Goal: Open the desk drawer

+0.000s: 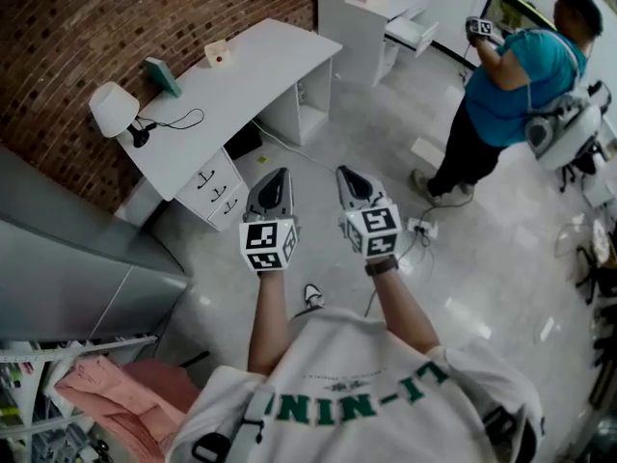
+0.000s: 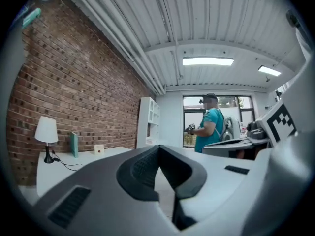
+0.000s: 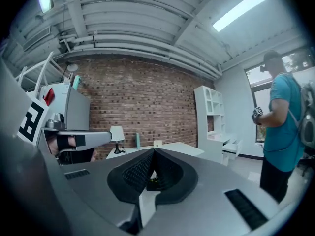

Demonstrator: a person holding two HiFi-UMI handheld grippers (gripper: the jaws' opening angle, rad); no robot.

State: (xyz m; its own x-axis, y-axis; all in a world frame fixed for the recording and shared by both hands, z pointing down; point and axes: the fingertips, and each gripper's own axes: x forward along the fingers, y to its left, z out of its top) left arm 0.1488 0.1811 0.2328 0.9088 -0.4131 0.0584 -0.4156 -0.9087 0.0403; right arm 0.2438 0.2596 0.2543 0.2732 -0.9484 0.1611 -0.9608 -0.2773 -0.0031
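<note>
Head view: I note left claw [image 1: 278, 175] and right claw [image 1: 344, 174] both clenched, empty, side by side above the floor, apart from the shut white dark-handled drawers [image 1: 218, 190] under the white desk surface [image 1: 260, 66].

I am in an office-like studio room. At eleven o'clock a red-brown brick wall [image 1: 145, 8] backs a long white counter [image 1: 260, 66], which carries a white-shaded table lamp [image 1: 113, 107]. A tall white cubby shelf unit [image 2: 149, 122] rises at twelve o'clock. The glossy grey floor [image 1: 463, 258] is hard underfoot, and a fluorescent strip light [image 2: 207, 61] glows under a ribbed white ceiling [image 2: 147, 14].
</note>
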